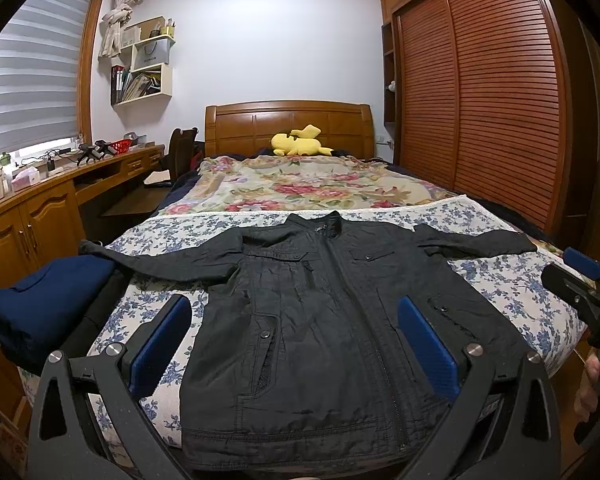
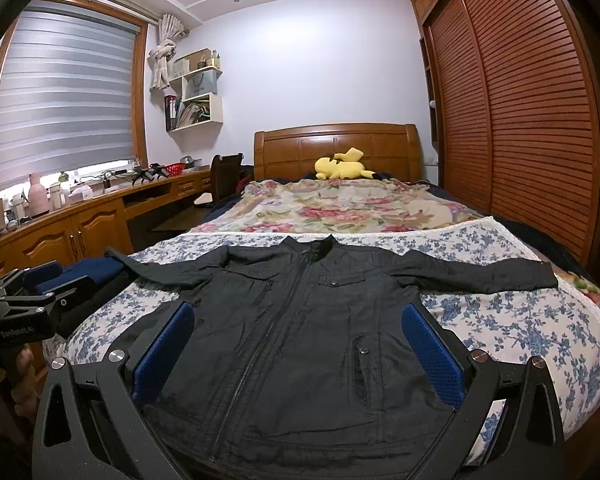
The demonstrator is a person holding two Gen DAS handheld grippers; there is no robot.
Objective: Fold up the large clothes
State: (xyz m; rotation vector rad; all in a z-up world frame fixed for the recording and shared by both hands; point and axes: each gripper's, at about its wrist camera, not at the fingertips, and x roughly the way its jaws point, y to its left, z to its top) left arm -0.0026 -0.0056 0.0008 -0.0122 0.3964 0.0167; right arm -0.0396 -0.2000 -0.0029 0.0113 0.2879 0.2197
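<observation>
Lying flat on the near end of the bed (image 1: 540, 304), the black jacket (image 1: 324, 320) is face up and zipped, with its collar on the far side and both sleeves spread out to the left and right. It rests on a white sheet with blue flowers (image 2: 520, 320); farther back is a blanket with red flowers (image 1: 300, 188), and a yellow plush toy (image 1: 300, 140) sits by the wooden headboard.

The left gripper (image 1: 296, 340) hangs over the near hem with its blue fingers (image 1: 162, 340) wide apart — it holds nothing. The right gripper (image 2: 300, 348) is the same: wide apart over the jacket, holding nothing.

A folded dark blue cloth (image 1: 40, 304) lies at the left edge of the bed. A wooden desk (image 1: 40, 200) runs along the left wall under the window, and a slatted wardrobe (image 1: 480, 100) stands on the right.
</observation>
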